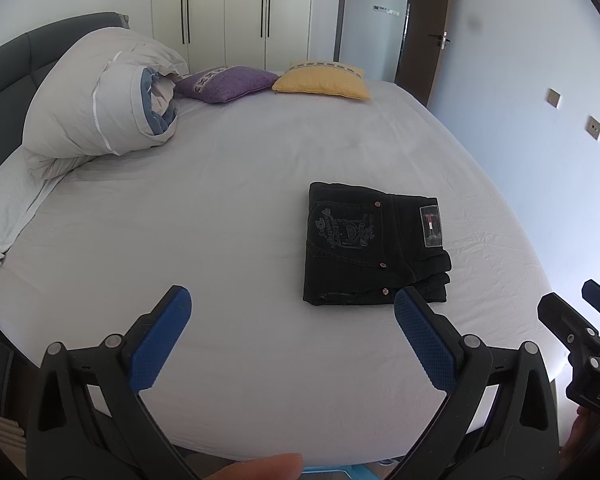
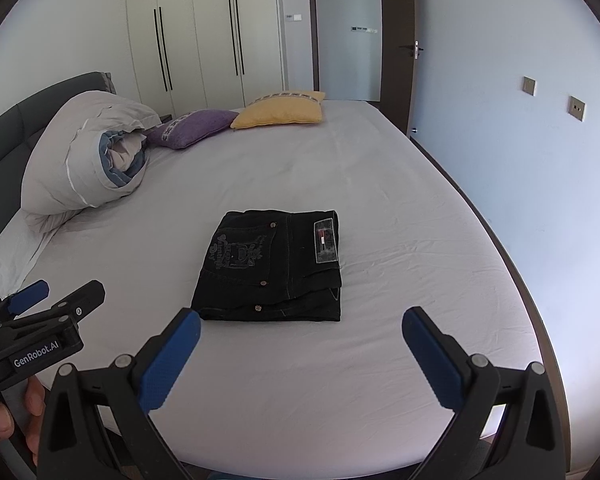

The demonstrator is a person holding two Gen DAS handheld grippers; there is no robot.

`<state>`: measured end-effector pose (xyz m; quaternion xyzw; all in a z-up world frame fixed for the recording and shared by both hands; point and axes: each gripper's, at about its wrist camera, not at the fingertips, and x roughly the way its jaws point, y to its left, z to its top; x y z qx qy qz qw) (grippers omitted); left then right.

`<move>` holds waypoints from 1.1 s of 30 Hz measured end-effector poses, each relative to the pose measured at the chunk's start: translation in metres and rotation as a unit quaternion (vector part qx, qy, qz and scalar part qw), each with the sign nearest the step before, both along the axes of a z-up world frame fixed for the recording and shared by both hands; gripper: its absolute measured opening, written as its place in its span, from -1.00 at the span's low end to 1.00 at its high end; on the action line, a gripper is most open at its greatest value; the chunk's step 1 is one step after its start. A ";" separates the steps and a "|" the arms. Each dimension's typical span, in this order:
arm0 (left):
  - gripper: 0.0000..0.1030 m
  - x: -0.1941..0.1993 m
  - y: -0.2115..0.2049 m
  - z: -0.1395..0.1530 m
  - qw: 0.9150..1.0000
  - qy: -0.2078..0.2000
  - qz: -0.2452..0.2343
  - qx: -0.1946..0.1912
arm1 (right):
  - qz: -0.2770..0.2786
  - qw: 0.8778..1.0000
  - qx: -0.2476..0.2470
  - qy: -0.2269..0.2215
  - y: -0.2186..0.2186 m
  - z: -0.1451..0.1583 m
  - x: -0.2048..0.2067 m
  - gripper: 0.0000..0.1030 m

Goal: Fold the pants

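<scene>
The black jeans (image 1: 374,246) lie folded into a compact rectangle on the white bed sheet (image 1: 220,220), back pocket embroidery and a waistband label facing up. They also show in the right wrist view (image 2: 272,268). My left gripper (image 1: 292,300) is open and empty, held above the near edge of the bed, to the left of the jeans. My right gripper (image 2: 300,320) is open and empty, just short of the jeans' near edge. Each gripper shows in the other's view: the right one (image 1: 580,304) and the left one (image 2: 56,292).
A rolled white duvet (image 1: 100,96) lies at the far left by the dark headboard (image 1: 4,64). A purple cushion (image 1: 226,82) and a yellow cushion (image 1: 324,80) lie at the far side. The wall (image 2: 520,160) runs along the bed's right edge. Wardrobe doors (image 2: 204,40) stand behind.
</scene>
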<state>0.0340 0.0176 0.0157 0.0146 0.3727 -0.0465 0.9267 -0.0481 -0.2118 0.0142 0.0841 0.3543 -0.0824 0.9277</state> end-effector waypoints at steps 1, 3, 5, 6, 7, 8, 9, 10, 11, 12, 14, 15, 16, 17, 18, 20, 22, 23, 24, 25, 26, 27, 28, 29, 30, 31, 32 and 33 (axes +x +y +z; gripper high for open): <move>1.00 0.000 0.000 0.000 1.000 0.001 0.000 0.000 | 0.000 1.000 0.000 0.000 0.000 0.000 0.000 1.00; 1.00 0.001 0.000 -0.001 1.000 0.001 0.000 -0.001 | 0.000 1.000 0.000 0.000 0.000 0.000 0.000 1.00; 1.00 0.001 0.001 -0.001 1.000 0.001 0.000 0.000 | 0.000 1.000 0.000 0.000 0.001 0.000 0.000 1.00; 1.00 0.001 0.001 -0.001 1.000 0.001 0.000 -0.001 | 0.000 1.000 0.001 0.000 0.001 0.000 0.000 1.00; 1.00 0.001 0.000 -0.001 1.000 0.001 0.001 0.000 | 0.000 1.000 0.001 0.000 0.002 -0.001 0.000 1.00; 1.00 0.001 0.000 -0.001 1.000 0.002 0.001 -0.001 | 0.000 1.000 0.001 0.000 0.002 -0.001 0.000 1.00; 1.00 0.001 0.000 -0.001 1.000 0.002 0.000 0.000 | 0.001 1.000 0.001 0.000 0.003 -0.001 0.000 1.00; 1.00 0.001 0.000 -0.002 1.000 0.001 0.000 0.000 | 0.002 1.000 0.001 0.000 0.004 -0.001 0.000 1.00; 1.00 0.001 0.000 -0.002 1.000 0.001 0.000 0.001 | 0.002 1.000 0.001 0.000 0.004 -0.002 0.000 1.00; 1.00 0.001 0.000 -0.002 1.000 0.001 0.000 0.001 | 0.003 1.000 0.002 0.001 0.004 -0.002 0.000 1.00; 1.00 0.001 0.000 -0.003 1.000 0.003 -0.001 0.001 | 0.004 1.000 0.002 0.002 0.005 -0.003 0.000 1.00; 1.00 0.001 0.001 -0.004 1.000 0.003 -0.001 0.001 | 0.004 1.000 0.002 0.002 0.005 -0.003 0.000 1.00; 1.00 0.001 0.001 -0.004 1.000 0.003 -0.001 0.001 | 0.004 1.000 0.002 0.002 0.006 -0.003 0.000 1.00; 1.00 0.001 0.001 -0.004 1.000 0.003 -0.001 0.002 | 0.004 1.000 0.002 0.002 0.006 -0.003 0.000 1.00; 1.00 0.001 0.001 -0.004 1.000 0.003 -0.001 0.001 | 0.004 1.000 0.002 0.002 0.007 -0.004 -0.001 1.00; 1.00 0.001 0.000 -0.005 1.000 0.006 -0.004 -0.001 | 0.004 1.000 0.002 0.002 0.006 -0.004 -0.001 1.00; 1.00 0.001 0.000 -0.006 1.000 0.006 -0.005 -0.001 | 0.004 1.000 0.003 0.002 0.006 -0.004 -0.001 1.00; 1.00 0.001 0.000 -0.006 1.000 0.005 -0.006 0.000 | 0.004 1.000 0.003 0.002 0.006 -0.004 0.000 1.00; 1.00 0.001 -0.001 -0.006 1.000 0.006 -0.007 0.000 | 0.003 1.000 0.004 0.002 0.007 -0.004 -0.001 1.00; 1.00 0.001 -0.001 -0.006 1.000 0.007 -0.008 -0.003 | 0.004 1.000 0.004 0.002 0.006 -0.004 -0.001 1.00; 1.00 0.001 -0.001 -0.007 1.000 0.008 -0.010 -0.005 | 0.004 1.000 0.005 0.002 0.006 -0.004 -0.001 1.00; 1.00 0.001 -0.002 -0.007 1.000 0.008 -0.011 -0.005 | 0.003 1.000 0.005 0.002 0.007 -0.005 -0.001 1.00; 1.00 0.001 -0.002 -0.007 1.000 0.009 -0.011 -0.005 | 0.003 1.000 0.005 0.003 0.006 -0.005 -0.001 1.00; 1.00 0.001 -0.003 -0.007 1.000 0.009 -0.012 -0.006 | 0.004 1.000 0.005 0.002 0.005 -0.004 -0.001 1.00; 1.00 0.001 -0.003 -0.007 1.000 0.009 -0.012 -0.005 | 0.003 1.000 0.005 0.002 0.005 -0.004 -0.001 1.00; 1.00 0.001 -0.004 -0.007 1.000 0.008 -0.013 -0.004 | 0.002 1.000 0.005 0.002 0.006 -0.005 -0.002 1.00; 1.00 0.001 -0.004 -0.007 1.000 0.007 -0.013 -0.002 | 0.001 1.000 0.006 0.002 0.005 -0.005 -0.002 1.00; 1.00 0.001 -0.005 -0.007 1.000 0.007 -0.013 -0.001 | 0.000 1.000 0.006 0.002 0.005 -0.006 -0.002 1.00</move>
